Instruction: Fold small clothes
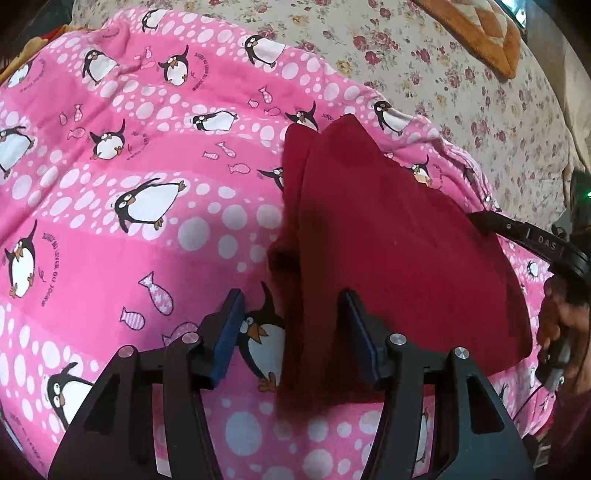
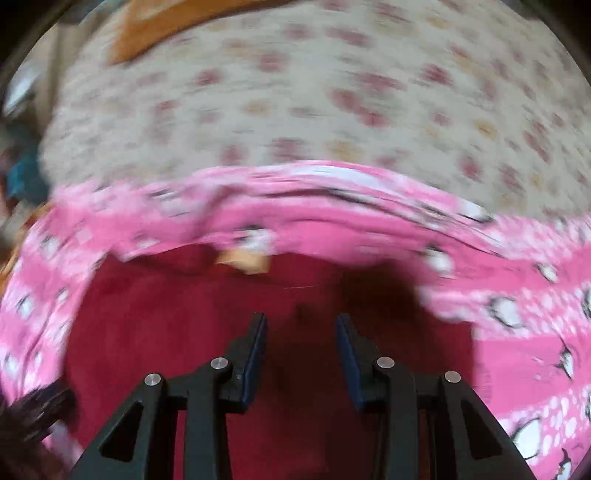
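Note:
A small dark red garment (image 1: 388, 236) lies folded on a pink penguin-print blanket (image 1: 140, 206). My left gripper (image 1: 291, 299) is open and empty, its jaws astride the garment's near left edge. My right gripper (image 2: 301, 321) is open and empty, just above the red garment (image 2: 184, 332); that view is blurred by motion. The right gripper also shows at the right edge of the left wrist view (image 1: 484, 218), at the garment's right edge.
The pink blanket (image 2: 517, 350) lies over a beige floral bedsheet (image 1: 461, 92). An orange patterned cushion (image 1: 480, 33) sits at the far right. A small orange tag or patch (image 2: 247, 262) shows at the garment's far edge.

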{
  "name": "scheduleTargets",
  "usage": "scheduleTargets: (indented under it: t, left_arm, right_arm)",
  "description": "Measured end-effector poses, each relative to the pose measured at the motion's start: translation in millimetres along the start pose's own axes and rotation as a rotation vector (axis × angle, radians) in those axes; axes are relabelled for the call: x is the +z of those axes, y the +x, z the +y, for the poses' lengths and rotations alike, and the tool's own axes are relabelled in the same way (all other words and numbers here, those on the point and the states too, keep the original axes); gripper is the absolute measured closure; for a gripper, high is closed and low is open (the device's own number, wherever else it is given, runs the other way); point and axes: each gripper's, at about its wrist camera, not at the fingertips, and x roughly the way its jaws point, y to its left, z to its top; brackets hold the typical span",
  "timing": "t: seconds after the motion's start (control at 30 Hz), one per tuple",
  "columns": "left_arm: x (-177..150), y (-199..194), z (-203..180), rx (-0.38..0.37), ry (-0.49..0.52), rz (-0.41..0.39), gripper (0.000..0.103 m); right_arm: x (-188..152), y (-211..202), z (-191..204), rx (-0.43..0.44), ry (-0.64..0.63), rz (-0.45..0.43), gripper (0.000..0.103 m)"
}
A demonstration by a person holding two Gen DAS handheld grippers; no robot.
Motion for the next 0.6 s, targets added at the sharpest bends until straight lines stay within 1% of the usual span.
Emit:
scheduleTargets:
  t: [0.13,0.17,0.23,0.3,0.37,0.47,0.53,0.6]
  left_arm:
    - [0.0,0.4,1.4,-0.016,0.003,0.0,0.048]
    - [0.1,0.7,2.0,-0.021,0.003,0.0,0.047]
    - [0.0,1.0,3.1,-0.029,0.002,0.0,0.047]
    - [0.0,1.4,4.1,-0.039,0.004,-0.006,0.047]
    - [-0.2,1.3,4.9,-0.047,0.005,-0.006,0.046]
    - [0.9,1.9,5.6,-0.06,0.008,-0.003,0.046]
    - [1.9,2.3,7.3,-0.069,0.002,-0.001,0.046]
    - [2.8,2.0,10.3,-0.087,-0.011,0.004,0.045]
  right_arm:
    - [0.7,4.6,80.0,0.118,-0.162,0.03,0.067]
    - [-1.1,9.8,90.7,0.133,-0.184,0.035,0.067]
    - [-5.3,20.6,125.9,0.157,-0.246,0.046,0.067]
    - [-5.1,36.8,154.3,0.146,-0.301,0.049,0.067]
    - [-3.6,53.4,175.2,0.145,-0.319,0.065,0.067]
    - [4.8,83.1,190.4,0.137,-0.322,0.091,0.067]
    - [10.9,101.2,200.0,0.114,-0.325,0.111,0.067]
    - [18.6,112.8,203.3,0.1,-0.317,0.13,0.067]
